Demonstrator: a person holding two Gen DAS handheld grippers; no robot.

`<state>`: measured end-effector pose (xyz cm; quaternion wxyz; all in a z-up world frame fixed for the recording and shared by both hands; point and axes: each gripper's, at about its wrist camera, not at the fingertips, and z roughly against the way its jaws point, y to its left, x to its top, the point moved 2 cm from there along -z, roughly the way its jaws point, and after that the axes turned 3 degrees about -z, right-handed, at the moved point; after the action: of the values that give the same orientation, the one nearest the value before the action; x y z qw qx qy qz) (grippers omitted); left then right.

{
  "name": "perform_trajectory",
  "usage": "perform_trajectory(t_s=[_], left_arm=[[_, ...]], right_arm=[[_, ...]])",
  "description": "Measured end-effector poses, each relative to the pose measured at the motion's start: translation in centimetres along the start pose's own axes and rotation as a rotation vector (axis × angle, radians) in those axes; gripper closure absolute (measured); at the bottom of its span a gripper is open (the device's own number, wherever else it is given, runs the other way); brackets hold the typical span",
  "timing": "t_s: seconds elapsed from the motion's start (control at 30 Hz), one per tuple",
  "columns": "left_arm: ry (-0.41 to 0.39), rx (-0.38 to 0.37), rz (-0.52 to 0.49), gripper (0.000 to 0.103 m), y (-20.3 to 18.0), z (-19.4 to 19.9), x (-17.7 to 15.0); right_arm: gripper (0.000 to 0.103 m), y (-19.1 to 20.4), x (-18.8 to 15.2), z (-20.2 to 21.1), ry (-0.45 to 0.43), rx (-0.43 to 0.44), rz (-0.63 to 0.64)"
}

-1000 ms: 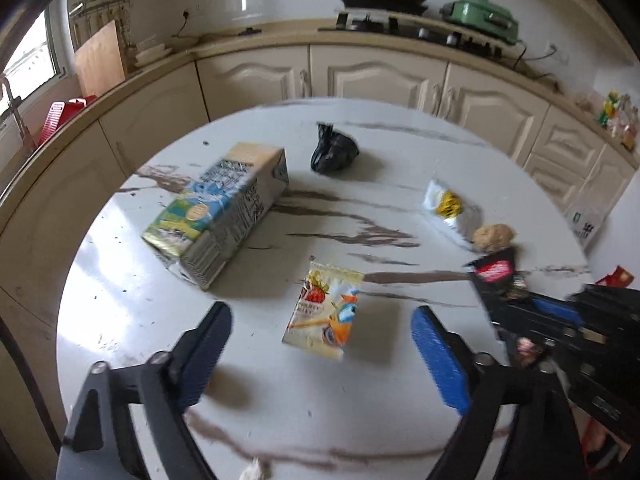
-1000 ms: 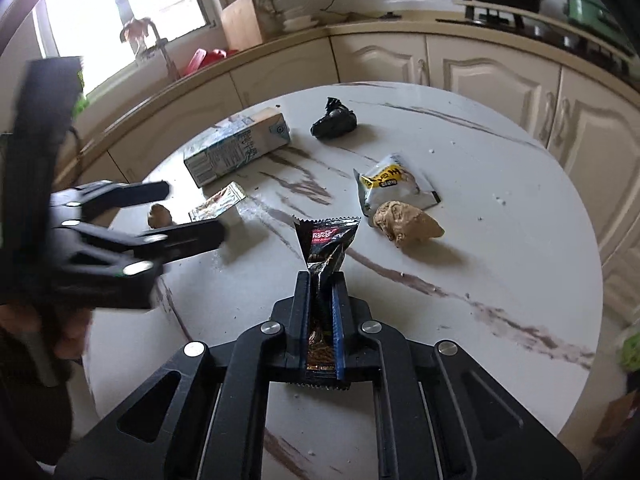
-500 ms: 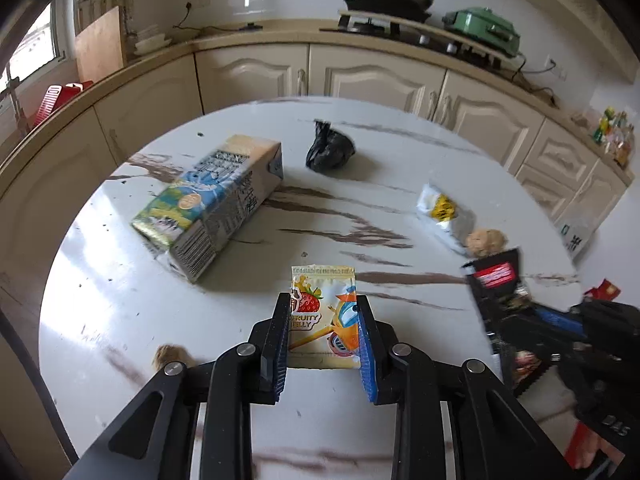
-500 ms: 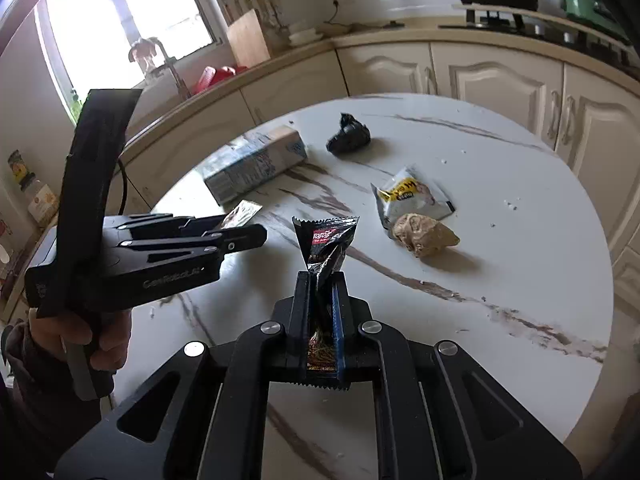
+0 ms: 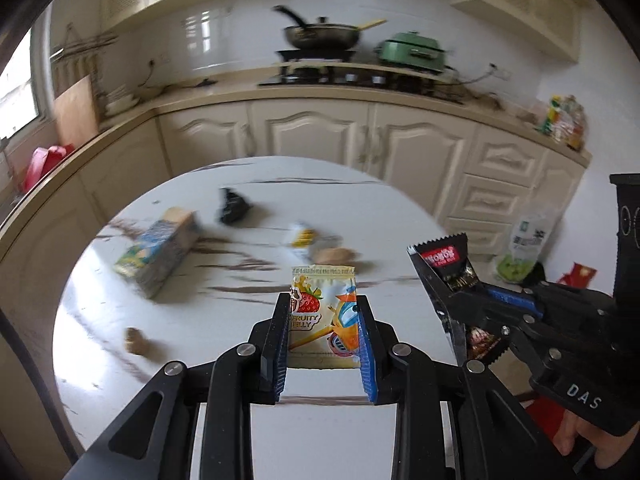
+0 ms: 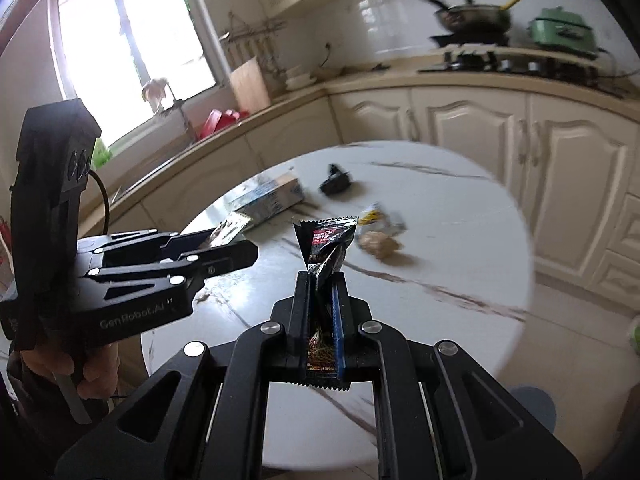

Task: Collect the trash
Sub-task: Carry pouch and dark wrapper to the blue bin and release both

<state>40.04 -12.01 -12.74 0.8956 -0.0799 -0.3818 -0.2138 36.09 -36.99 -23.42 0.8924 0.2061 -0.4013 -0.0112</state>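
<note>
My left gripper is shut on a yellow fruit jelly packet, held above the round marble table. My right gripper is shut on a black and red snack wrapper, also lifted off the table; it shows at the right of the left wrist view as the wrapper. Still lying on the table are a milk carton, a crumpled black bag, a white and yellow packet, a brown crumpled wad and a small brown scrap.
Cream kitchen cabinets curve behind the table, with a stove, a wok and a green pot on the counter. A plastic bag and red packaging lie on the floor to the right. A hand holds the left gripper.
The left gripper closed on the jelly packet and lifted it off the table. Both grippers rose and drew back from the table, so the table looks farther away.
</note>
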Motion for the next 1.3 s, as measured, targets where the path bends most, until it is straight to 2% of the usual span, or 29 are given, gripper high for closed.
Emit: perform_trajectory(t_s=[0.27,0.43,0.53,0.63,0.73,0.9,0.93,1.03,1.07,1.1,1.23,1.3], left_arm=[[0.054,-0.125,-0.126,0.077,-12.3,-1.6,-0.4],[0.15,-0.203,-0.201,0.077,-19.9,-6.6,-1.4],[0.222,-0.256,-0.231,0.077,-23.7,-10.5,-2.0],[0.284,-0.266,-0.28,0.077,-27.2,-14.6,-2.6],[0.351,-0.312,-0.287,0.077,-29.8,-18.8,-3.0],[0.383,-0.277,-0.338,0.076,-33.4,-24.7,-3.8],[0.389,-0.271,-0.338,0.072,-33.8,-25.7,-4.0],[0.422,-0.254,-0.336,0.032,-34.6,-29.2,-3.1],[0.418,-0.23,-0.336,0.027,-34.7,-29.7,-3.4],[0.419,-0.214,-0.332,0.026,-34.5,-31.9,-2.5],[0.439,-0.188,-0.3,0.026,-34.7,-33.4,-2.5],[0.43,-0.173,-0.296,0.026,-34.7,-33.1,-2.2]], right_arm=[[0.093,-8.6,-3.9,8.6,-0.072,-0.12,-0.128],[0.093,-15.5,-7.5,12.4,-0.077,-0.214,-0.237],[0.093,-20.0,-10.0,13.1,-0.058,-0.254,-0.32],[0.093,-24.2,-12.5,12.9,-0.038,-0.284,-0.402],[0.093,-27.5,-14.5,12.1,-0.016,-0.305,-0.461],[0.093,-32.4,-17.5,10.8,0.016,-0.317,-0.546],[0.093,-33.0,-18.1,10.4,0.02,-0.319,-0.557],[0.093,-34.7,-19.3,9.2,0.037,-0.322,-0.59],[0.093,-34.9,-19.6,8.7,0.04,-0.323,-0.597],[0.093,-35.4,-19.9,8.2,0.046,-0.322,-0.604],[0.088,-36.7,-20.7,6.7,0.052,-0.317,-0.632],[0.074,-36.9,-20.8,6.1,0.045,-0.326,-0.641]])
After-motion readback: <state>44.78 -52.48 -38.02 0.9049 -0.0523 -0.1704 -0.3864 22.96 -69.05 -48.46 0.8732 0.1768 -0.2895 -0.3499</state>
